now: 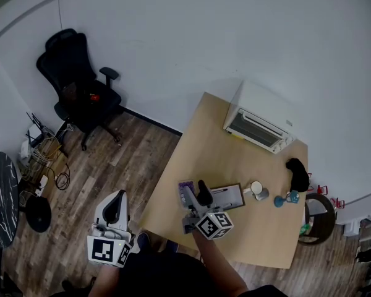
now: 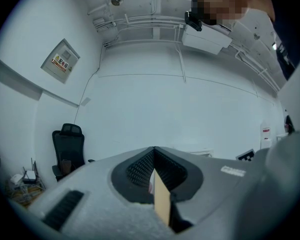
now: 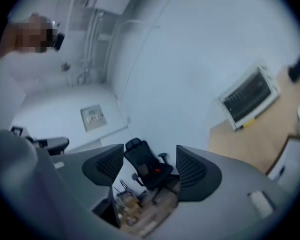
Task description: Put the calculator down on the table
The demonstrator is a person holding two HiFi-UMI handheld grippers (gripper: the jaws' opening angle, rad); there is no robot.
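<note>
A flat grey calculator [image 1: 227,197] with a dark rim lies on the wooden table [image 1: 235,153], and its corner shows at the right edge of the right gripper view [image 3: 296,156]. Just left of it, my right gripper [image 1: 196,194] hovers over the table's near left part. It is open, with only the distant office chair [image 3: 149,169] between its pads [image 3: 150,156]. My left gripper [image 1: 114,208] hangs over the wooden floor left of the table. Its jaws are shut, empty, and point up at the white wall [image 2: 154,154].
A white toaster oven [image 1: 260,124] stands at the table's far end. A mug [image 1: 257,189], a small blue object [image 1: 285,198] and a black object [image 1: 298,173] sit right of the calculator. A purple item [image 1: 185,184] lies by the right gripper. A black office chair [image 1: 80,91] stands on the floor.
</note>
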